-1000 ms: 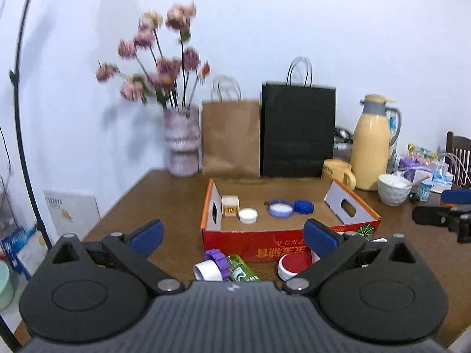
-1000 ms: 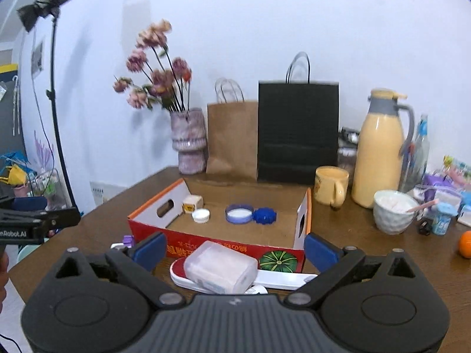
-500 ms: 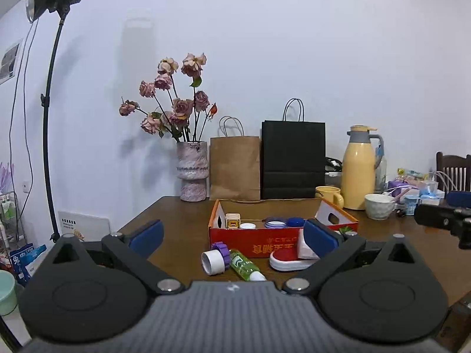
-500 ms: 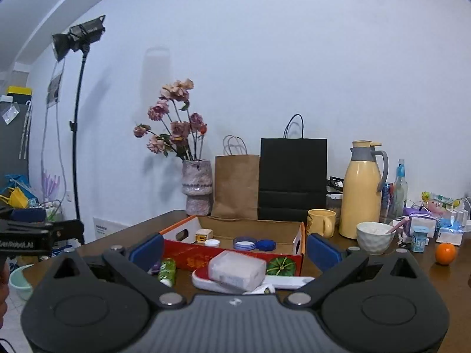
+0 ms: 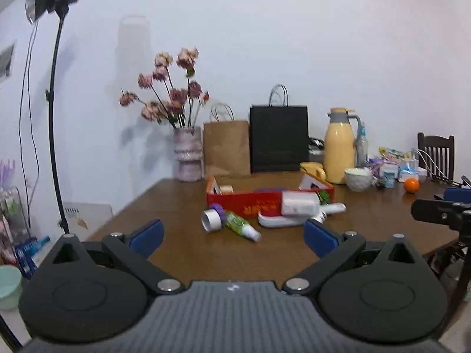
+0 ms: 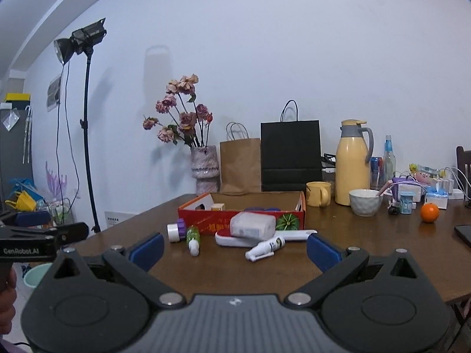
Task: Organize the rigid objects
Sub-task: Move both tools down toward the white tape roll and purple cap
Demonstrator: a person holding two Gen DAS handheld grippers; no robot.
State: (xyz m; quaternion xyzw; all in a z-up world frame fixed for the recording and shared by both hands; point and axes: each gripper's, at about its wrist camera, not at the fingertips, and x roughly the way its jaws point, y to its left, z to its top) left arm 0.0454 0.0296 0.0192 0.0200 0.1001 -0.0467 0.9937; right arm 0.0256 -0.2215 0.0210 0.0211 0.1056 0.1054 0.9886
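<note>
Both the left gripper [image 5: 232,234] and right gripper [image 6: 235,245] hang wide open, empty, short of the red box [image 6: 244,220]; next, reach the white bottle [image 6: 265,247] before it.

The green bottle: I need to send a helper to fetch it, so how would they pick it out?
Find the red cardboard box in the middle of the brown table; several loose items lie in front of it. The green bottle lies on its side at the left of that group, beside a white roll with a purple ring. It alone has a green body with a white cap.
</note>
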